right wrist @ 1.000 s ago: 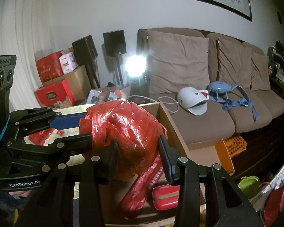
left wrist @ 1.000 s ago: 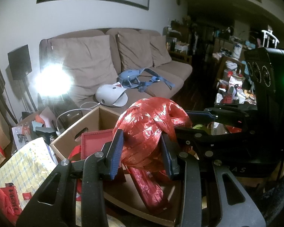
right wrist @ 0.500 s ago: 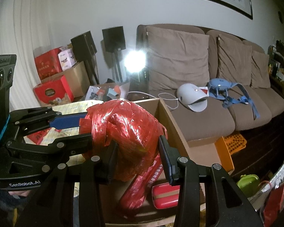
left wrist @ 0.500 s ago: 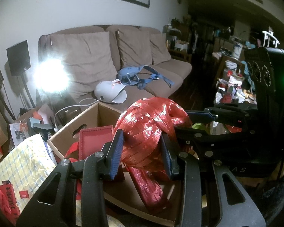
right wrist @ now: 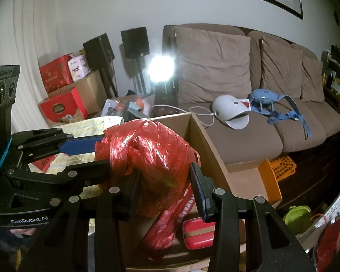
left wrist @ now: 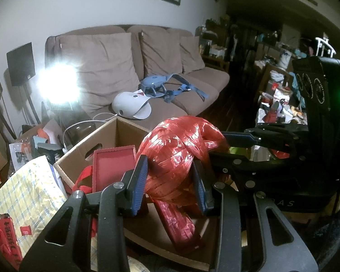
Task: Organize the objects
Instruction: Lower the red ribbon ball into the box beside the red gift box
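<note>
- A red raffia bundle [left wrist: 181, 149] is clamped by the left gripper [left wrist: 170, 181] and the right gripper [right wrist: 164, 181].
- A cardboard box [left wrist: 106, 133] is seen at 10 o'clock.

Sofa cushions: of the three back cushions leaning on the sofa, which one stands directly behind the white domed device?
The largest cushion, at the sofa's end nearest the bright lamp; the white domed device sits before it, while the other two stand behind the blue harness.

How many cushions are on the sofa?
3, leaning on the sofa back: one at the lamp end, one in the middle, a smaller one at the far end.
</note>
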The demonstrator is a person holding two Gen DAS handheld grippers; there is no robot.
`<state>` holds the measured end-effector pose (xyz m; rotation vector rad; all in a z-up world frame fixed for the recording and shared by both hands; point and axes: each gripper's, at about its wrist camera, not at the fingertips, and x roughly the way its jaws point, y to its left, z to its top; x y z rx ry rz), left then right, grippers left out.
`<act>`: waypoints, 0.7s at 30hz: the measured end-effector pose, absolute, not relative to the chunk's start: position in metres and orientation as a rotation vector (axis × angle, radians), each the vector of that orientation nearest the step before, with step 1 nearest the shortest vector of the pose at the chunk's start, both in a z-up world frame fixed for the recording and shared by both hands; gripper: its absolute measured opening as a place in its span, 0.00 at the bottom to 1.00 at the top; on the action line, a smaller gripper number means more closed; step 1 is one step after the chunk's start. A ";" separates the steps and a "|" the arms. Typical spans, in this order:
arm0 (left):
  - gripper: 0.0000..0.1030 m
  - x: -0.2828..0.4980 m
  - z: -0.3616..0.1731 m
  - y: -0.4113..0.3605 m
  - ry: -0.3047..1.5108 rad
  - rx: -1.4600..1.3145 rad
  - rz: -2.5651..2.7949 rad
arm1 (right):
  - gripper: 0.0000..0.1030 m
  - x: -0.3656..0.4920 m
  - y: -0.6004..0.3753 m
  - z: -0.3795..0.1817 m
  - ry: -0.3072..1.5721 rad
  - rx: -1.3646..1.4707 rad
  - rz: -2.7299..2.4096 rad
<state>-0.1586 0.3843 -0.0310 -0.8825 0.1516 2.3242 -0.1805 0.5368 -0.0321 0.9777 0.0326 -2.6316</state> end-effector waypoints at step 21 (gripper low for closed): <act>0.34 -0.166 -0.045 0.383 0.129 -0.929 2.301 | 0.40 -0.186 0.538 -0.043 0.032 1.035 -2.613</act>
